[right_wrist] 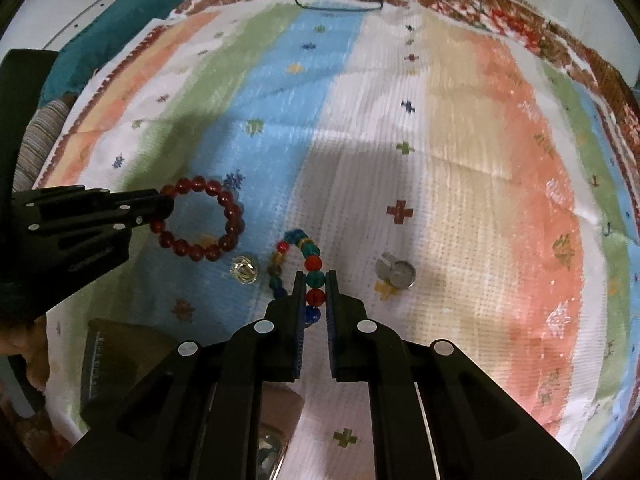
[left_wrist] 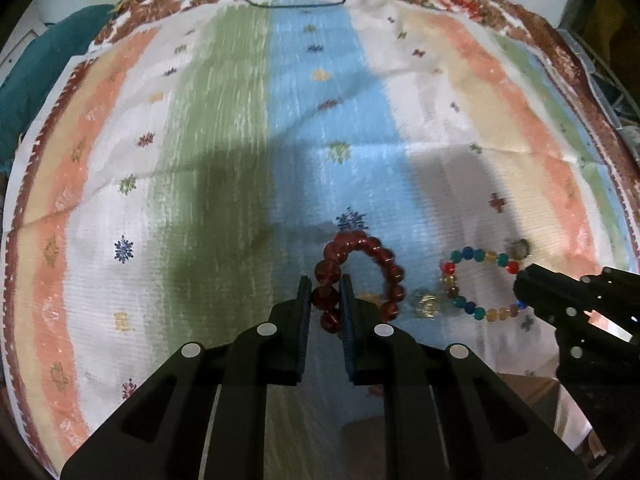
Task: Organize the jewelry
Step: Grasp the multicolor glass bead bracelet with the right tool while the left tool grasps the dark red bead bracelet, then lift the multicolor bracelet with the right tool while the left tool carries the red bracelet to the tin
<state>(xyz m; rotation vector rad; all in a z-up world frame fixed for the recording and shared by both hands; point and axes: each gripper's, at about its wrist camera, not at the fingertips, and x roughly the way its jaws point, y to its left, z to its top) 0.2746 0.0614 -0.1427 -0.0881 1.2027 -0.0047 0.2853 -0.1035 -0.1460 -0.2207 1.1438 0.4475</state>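
Observation:
My left gripper (left_wrist: 326, 286) is shut on a dark red bead bracelet (left_wrist: 384, 264), gripping beads on its left side; the bracelet also shows in the right wrist view (right_wrist: 224, 208) with the left gripper (right_wrist: 166, 210) on it. My right gripper (right_wrist: 314, 280) is shut on a multicoloured bead bracelet (right_wrist: 310, 256), which also shows in the left wrist view (left_wrist: 476, 256) with the right gripper (left_wrist: 524, 284) at its right side. A clear crystal ring (right_wrist: 244, 270) lies between the bracelets. A silver ring (right_wrist: 396, 272) lies to the right.
Everything rests on a striped, patterned cloth (right_wrist: 460, 140). A dark cord (left_wrist: 296, 2) lies at the cloth's far edge. A brown box (right_wrist: 120, 356) sits at the near left under my right gripper. Teal fabric (left_wrist: 36, 76) lies off the cloth's left.

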